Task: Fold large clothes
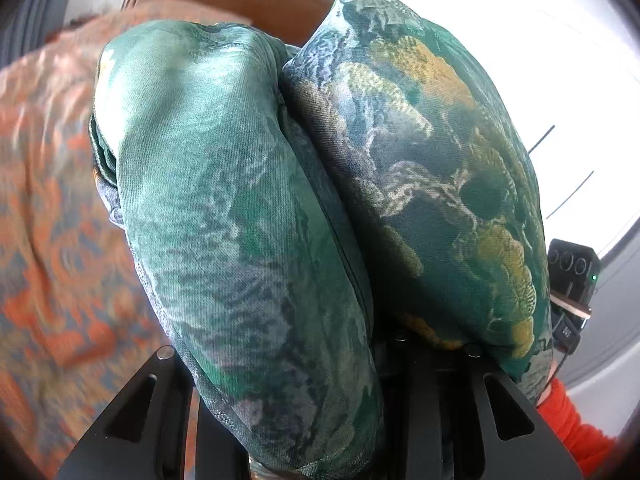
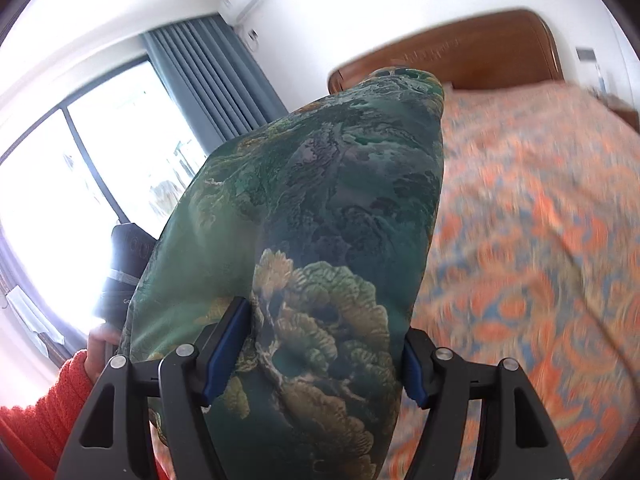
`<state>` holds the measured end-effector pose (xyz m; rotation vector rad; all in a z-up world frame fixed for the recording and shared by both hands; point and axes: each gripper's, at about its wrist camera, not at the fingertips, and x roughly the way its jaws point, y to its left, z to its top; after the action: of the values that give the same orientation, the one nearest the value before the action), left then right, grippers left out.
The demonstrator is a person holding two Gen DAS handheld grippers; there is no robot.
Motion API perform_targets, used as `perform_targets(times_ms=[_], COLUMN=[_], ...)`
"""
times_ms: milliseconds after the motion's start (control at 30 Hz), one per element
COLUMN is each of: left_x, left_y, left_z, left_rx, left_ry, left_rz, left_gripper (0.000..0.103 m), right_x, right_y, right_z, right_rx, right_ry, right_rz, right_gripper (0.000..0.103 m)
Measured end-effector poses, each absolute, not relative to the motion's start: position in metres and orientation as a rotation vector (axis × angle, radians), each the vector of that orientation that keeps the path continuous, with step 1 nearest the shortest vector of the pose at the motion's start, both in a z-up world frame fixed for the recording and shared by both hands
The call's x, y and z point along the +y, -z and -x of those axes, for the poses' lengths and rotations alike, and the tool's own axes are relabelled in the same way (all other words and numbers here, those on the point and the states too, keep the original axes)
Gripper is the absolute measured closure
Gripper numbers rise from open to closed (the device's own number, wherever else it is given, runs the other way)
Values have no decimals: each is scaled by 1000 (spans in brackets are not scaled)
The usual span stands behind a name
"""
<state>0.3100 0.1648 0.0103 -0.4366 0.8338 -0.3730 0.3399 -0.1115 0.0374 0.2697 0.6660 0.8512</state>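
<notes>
A green garment point(image 1: 240, 200) with a gold and grey leafy print is bunched into two thick folds and fills the left wrist view. It drapes over my left gripper point(image 1: 340, 320) and hides both fingertips, and the crease runs down between the jaws. In the right wrist view the same garment point(image 2: 320, 200) rises as one tall fold. My right gripper point(image 2: 324, 352) is shut on it, its blue pads point(image 2: 226, 348) pressing both sides. Both grippers hold the cloth lifted above the bed.
A bed with an orange and blue patterned bedspread point(image 2: 540, 240) lies below, with a wooden headboard point(image 2: 480, 52) behind it. A bright window point(image 2: 80, 200) and a grey curtain point(image 2: 208, 80) are to the left. A hand in an orange sleeve point(image 2: 48, 408) holds the other black tool point(image 2: 128, 264).
</notes>
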Motion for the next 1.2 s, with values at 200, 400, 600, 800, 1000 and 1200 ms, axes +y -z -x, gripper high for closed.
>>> perform_targets(times_ms=[200, 400, 600, 800, 1000, 1200], left_x=[158, 161, 143, 115, 115, 100], left_y=[-13, 29, 92, 208, 214, 134], left_z=[-305, -320, -361, -389, -357, -267], left_rx=[795, 846, 922, 1092, 1017, 797], left_ry=[361, 350, 342, 308, 248, 77], left_rz=[420, 460, 460, 484, 539, 206], left_gripper=[71, 71, 71, 60, 32, 1], right_x=[-100, -95, -100, -117, -148, -165], right_y=[-75, -62, -17, 63, 146, 87], right_z=[-375, -416, -464, -495, -506, -465], right_rx=[583, 588, 638, 766, 907, 779], right_ry=[-858, -839, -807, -750, -684, -612], right_rz=[-282, -296, -315, -362, -512, -364], right_gripper=[34, 34, 34, 34, 25, 14])
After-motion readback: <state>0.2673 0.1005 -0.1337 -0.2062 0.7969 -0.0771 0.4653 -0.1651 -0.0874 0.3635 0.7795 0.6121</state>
